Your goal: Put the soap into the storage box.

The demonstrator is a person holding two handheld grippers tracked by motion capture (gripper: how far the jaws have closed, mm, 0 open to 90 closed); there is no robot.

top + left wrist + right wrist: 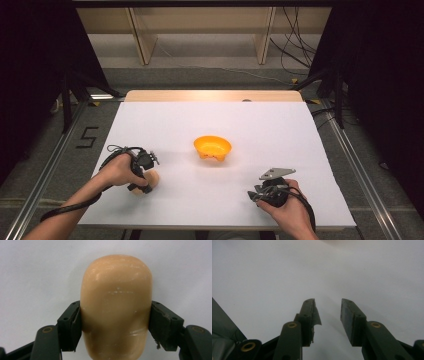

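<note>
White worktop (300,150): L gripper (116,317) fingers (71,326) clamp peach oval block (116,302), long axis pointing away; orange bowl (212,147) up-right of it. R gripper (328,315) fingers apart, empty.

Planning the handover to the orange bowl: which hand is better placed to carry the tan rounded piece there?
Left. The left gripper is shut on the tan rounded piece, pads on both sides. The right gripper is open with nothing between its jaws, and the orange bowl sits between the hands.

Two black tongs (328,312) rise from the bottom edge, jaws parted with a bare gap between them. Behind them lies a plain white table (262,277). A dark wedge sits lower left.
</note>
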